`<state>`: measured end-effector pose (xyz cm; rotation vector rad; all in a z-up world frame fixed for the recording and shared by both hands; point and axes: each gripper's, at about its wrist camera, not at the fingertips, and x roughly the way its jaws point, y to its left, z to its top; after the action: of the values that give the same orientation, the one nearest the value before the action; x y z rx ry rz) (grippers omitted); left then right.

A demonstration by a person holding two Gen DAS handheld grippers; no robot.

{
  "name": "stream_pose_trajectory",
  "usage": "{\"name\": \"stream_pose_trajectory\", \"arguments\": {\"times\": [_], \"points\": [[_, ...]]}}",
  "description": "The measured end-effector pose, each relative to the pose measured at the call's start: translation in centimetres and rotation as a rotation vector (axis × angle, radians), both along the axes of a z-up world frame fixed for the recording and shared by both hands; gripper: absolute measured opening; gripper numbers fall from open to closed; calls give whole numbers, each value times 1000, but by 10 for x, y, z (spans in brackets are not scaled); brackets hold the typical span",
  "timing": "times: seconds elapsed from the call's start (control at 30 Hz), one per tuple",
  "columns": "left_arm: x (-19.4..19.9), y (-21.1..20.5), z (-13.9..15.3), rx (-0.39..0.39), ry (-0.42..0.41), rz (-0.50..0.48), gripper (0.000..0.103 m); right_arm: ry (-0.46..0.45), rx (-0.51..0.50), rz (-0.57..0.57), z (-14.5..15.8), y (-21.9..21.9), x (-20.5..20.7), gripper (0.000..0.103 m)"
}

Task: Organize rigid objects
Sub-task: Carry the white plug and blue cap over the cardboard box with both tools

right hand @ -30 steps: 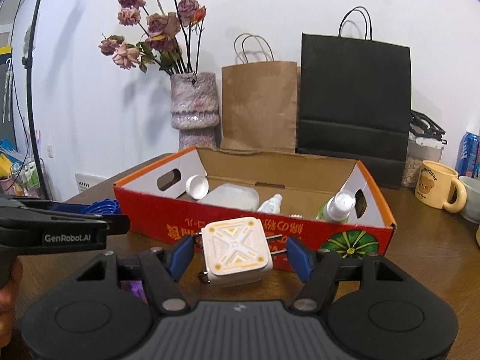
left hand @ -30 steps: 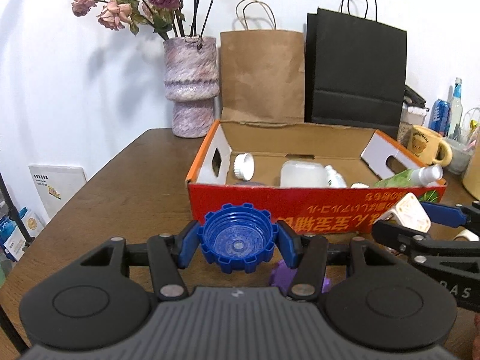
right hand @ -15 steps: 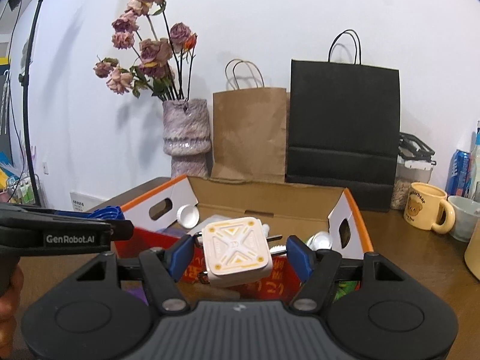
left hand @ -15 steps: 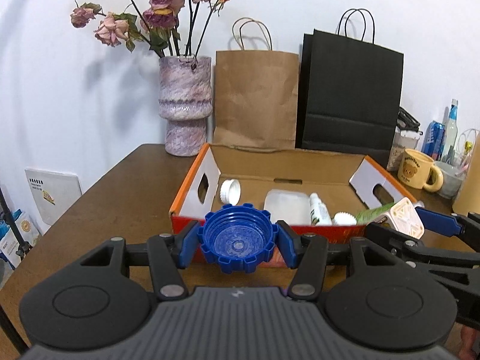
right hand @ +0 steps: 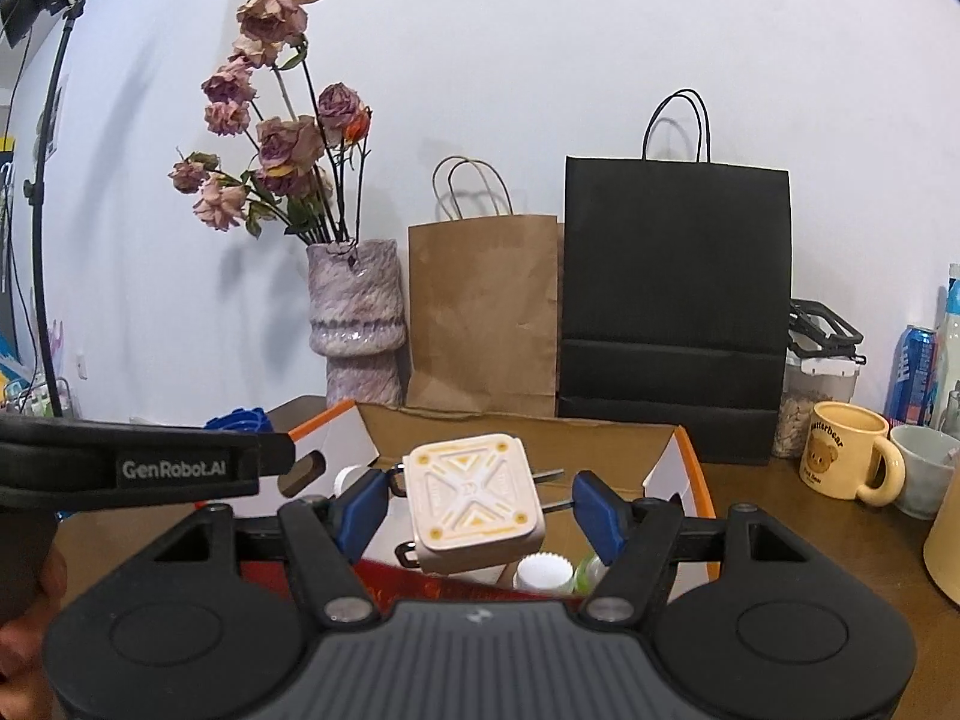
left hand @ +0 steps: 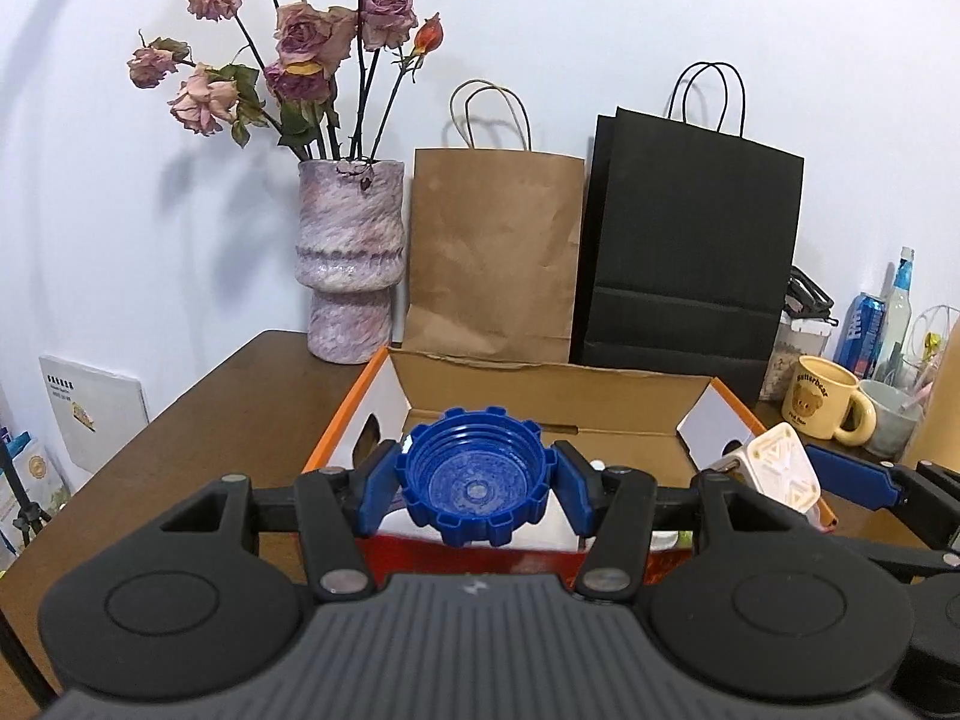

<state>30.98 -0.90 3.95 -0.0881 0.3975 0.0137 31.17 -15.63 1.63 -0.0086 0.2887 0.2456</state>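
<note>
Both claws have risen since the earlier frames, so the cardboard box (left hand: 558,384) now sits lower and its red front is mostly hidden. Left claw (left hand: 475,487) is clamped on the blue cap (left hand: 475,480); right claw (right hand: 477,504) carries the white square charger (right hand: 474,498), its pads seemingly closed on the prongs and loop. Ideally each clears the near wall, then releases low over bare cardboard at 12 o'clock. Readable: "GenRobot.AI" on the left claw, "Butterbear" on the yellow mug (right hand: 846,456) on the bench (left hand: 228,414).
</note>
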Motion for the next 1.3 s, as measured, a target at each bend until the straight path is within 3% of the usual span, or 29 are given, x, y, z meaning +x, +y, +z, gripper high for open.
{"name": "stream_pose_trajectory", "arguments": {"times": [0.57, 1.3], "points": [[49, 2, 2, -29, -6, 41, 56, 31, -8, -33, -1, -7, 54, 67], [99, 6, -6, 19, 12, 60, 56, 40, -38, -52, -1, -7, 104, 67]]}}
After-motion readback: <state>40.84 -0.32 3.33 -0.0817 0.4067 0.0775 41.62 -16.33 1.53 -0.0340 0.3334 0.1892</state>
